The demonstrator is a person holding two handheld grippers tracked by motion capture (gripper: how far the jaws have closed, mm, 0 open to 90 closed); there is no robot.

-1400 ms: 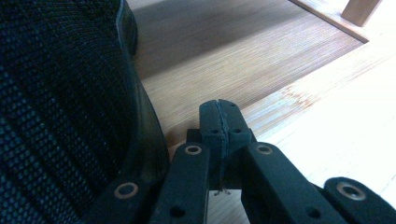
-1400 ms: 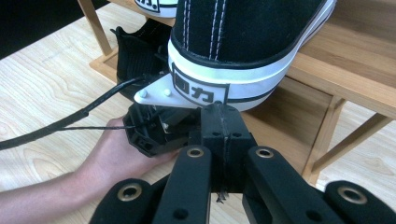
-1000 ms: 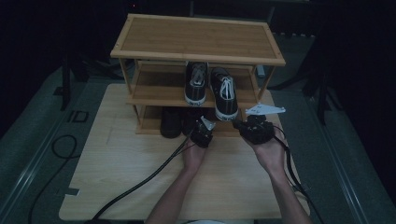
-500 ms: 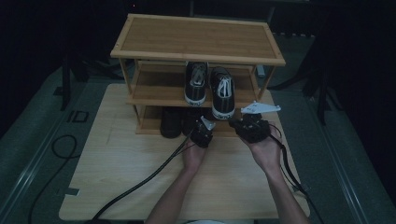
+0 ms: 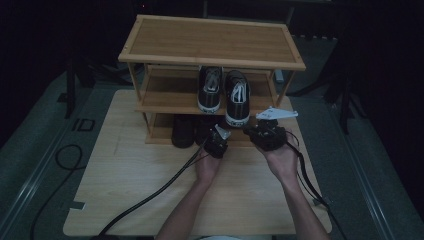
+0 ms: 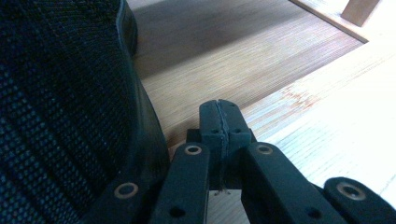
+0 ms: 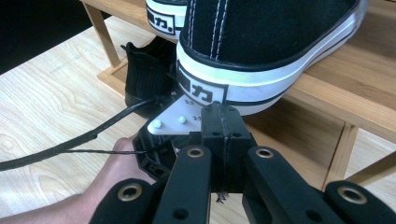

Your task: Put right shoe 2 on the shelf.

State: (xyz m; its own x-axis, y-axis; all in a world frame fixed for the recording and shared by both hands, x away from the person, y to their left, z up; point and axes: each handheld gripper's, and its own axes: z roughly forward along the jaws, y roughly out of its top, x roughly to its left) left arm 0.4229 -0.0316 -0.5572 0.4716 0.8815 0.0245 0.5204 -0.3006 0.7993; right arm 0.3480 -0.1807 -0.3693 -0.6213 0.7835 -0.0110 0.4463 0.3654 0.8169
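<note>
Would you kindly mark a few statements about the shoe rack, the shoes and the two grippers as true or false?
1. Both sneakers stand on the rack's middle shelf. True.
2. The top shelf carries a pair of shoes. False: it is bare.
3. The left gripper has its jaws wide open. False: they are pressed together with nothing between them.
4. The right gripper is shut and points at the heel of the right sneaker. True.
5. A dark mesh shoe sits beside the left gripper on the bottom shelf. True.
6. The right sneaker's heel sits well back from the shelf edge. False: it juts out past the edge.
</note>
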